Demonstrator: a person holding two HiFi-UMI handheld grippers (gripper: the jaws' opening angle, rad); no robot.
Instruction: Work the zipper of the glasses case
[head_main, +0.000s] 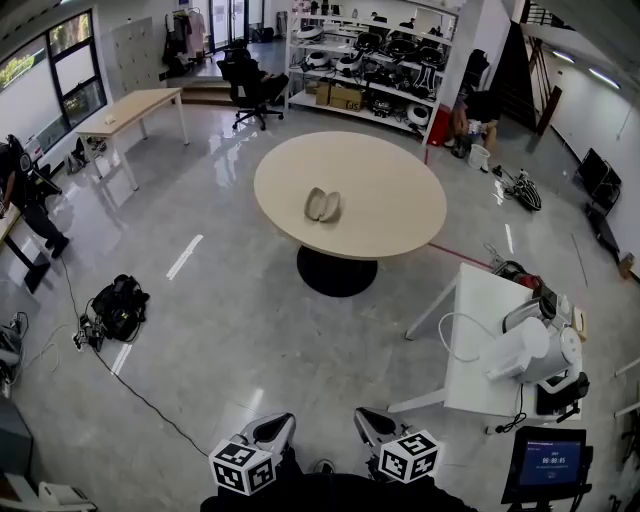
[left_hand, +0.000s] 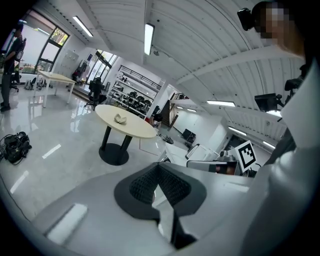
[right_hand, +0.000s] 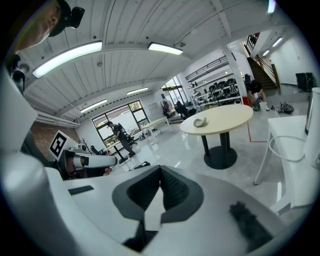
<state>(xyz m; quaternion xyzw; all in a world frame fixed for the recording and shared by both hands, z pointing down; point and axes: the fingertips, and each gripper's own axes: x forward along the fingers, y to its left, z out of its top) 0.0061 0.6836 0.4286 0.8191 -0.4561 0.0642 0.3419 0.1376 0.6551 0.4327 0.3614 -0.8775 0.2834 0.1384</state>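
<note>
A pale glasses case (head_main: 322, 204) lies open near the middle of a round beige table (head_main: 400, 215), far ahead of me across the floor. It shows small in the left gripper view (left_hand: 120, 118) and in the right gripper view (right_hand: 200, 122). My left gripper (head_main: 278, 428) and right gripper (head_main: 366, 422) are low at the bottom of the head view, side by side and well short of the table. Both are shut with nothing between the jaws: the left gripper's tips (left_hand: 159, 167) meet, and so do the right gripper's (right_hand: 160, 170).
A white table (head_main: 475, 340) with a white machine (head_main: 530, 350) stands at the right. A black bag (head_main: 119, 305) and cables lie on the floor at the left. Shelves (head_main: 370, 60) and an office chair (head_main: 250, 88) are beyond the round table. A person (head_main: 25, 195) stands far left.
</note>
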